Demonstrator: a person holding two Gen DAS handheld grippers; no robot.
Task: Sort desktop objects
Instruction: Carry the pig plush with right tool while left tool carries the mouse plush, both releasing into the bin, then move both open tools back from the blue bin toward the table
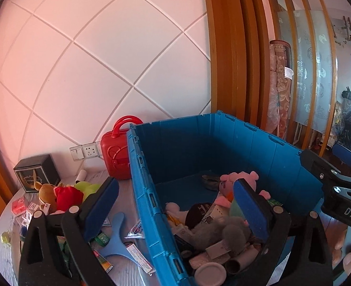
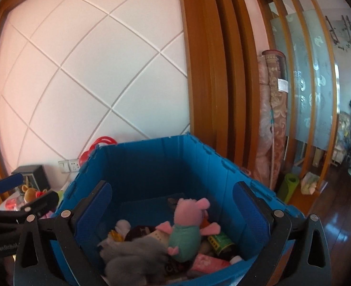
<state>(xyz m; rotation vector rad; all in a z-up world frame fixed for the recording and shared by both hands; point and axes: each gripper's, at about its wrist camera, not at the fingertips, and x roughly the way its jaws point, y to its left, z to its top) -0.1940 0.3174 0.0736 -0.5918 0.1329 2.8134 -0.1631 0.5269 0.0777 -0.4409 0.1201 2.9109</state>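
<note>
Both grippers, left [image 1: 175, 217] and right [image 2: 171, 217], gape wide and empty above the bin [image 1: 223, 124]; toys [image 1: 56, 194] wait on the table at its nine o'clock. Reaching across, a finger might catch the bin wall.

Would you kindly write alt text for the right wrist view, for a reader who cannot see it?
The open right gripper hangs over a blue crate holding a pink pig plush, a grey plush and small packets. The left gripper shows at the left edge, before a white panelled wall.
</note>
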